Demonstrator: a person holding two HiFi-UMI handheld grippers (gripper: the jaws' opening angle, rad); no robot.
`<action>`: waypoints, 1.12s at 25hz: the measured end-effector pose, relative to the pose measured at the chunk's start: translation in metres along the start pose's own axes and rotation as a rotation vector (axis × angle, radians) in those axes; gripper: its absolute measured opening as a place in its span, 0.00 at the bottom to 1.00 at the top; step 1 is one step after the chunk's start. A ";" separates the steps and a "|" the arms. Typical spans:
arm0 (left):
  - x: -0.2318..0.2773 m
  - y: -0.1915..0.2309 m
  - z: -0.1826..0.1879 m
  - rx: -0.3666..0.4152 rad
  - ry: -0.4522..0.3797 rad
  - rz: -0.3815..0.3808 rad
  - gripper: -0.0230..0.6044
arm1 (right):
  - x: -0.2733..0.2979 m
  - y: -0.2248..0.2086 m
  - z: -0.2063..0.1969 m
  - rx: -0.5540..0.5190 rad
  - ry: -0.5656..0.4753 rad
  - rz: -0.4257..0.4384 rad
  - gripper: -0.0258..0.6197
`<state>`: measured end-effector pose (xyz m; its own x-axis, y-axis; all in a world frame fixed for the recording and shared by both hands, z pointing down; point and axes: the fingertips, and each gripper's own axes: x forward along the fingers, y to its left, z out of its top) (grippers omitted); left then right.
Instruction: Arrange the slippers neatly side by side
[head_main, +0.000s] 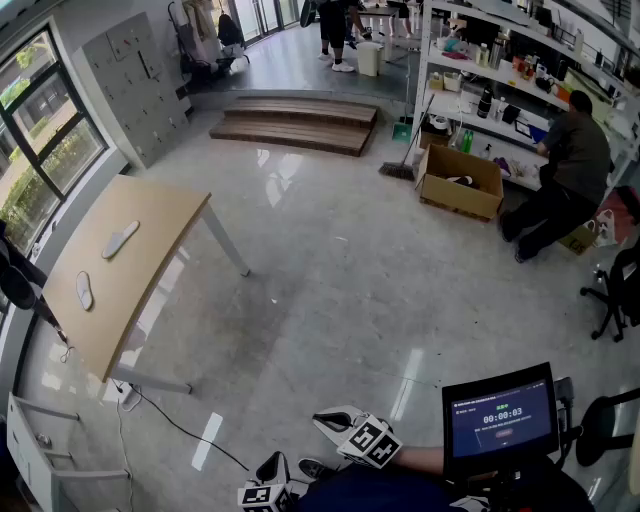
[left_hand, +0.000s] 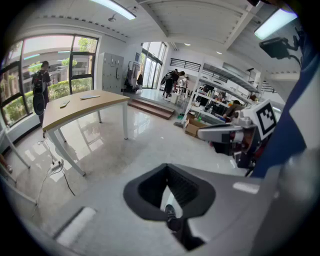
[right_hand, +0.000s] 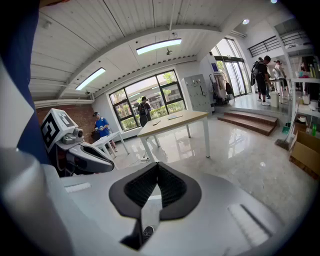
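Note:
Two pale grey slippers lie apart on the wooden table (head_main: 150, 215) at the left: one slipper (head_main: 120, 238) near the middle, the other slipper (head_main: 84, 290) closer to the near end, at a different angle. Both grippers hover low at the bottom edge, far from the table. My right gripper (head_main: 330, 420) and my left gripper (head_main: 272, 468) are shut with nothing between the jaws. The left gripper view shows its shut jaws with the table (left_hand: 82, 102) far off. The right gripper view shows shut jaws too, and the table (right_hand: 172, 121) in the distance.
A polished floor lies between me and the table. A cable (head_main: 175, 425) trails near the table legs. A cardboard box (head_main: 458, 182), a broom (head_main: 405, 150) and shelves with a crouching person (head_main: 565, 175) stand at back right. Wooden steps (head_main: 295, 122) are behind; office chairs (head_main: 615, 290) at right.

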<state>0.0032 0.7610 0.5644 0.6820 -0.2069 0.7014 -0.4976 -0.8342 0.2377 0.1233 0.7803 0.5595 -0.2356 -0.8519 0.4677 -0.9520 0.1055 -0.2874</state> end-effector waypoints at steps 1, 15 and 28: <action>-0.002 0.003 0.001 -0.005 -0.007 0.001 0.04 | 0.002 0.002 0.004 -0.004 0.000 0.000 0.06; -0.050 0.084 -0.009 -0.095 -0.094 0.036 0.04 | 0.060 0.071 0.035 -0.085 0.046 0.035 0.06; -0.084 0.159 -0.038 -0.182 -0.093 0.026 0.04 | 0.109 0.133 0.029 -0.129 0.118 0.031 0.06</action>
<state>-0.1532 0.6648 0.5690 0.7105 -0.2804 0.6455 -0.5981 -0.7239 0.3438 -0.0233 0.6867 0.5477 -0.2793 -0.7817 0.5576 -0.9593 0.2020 -0.1974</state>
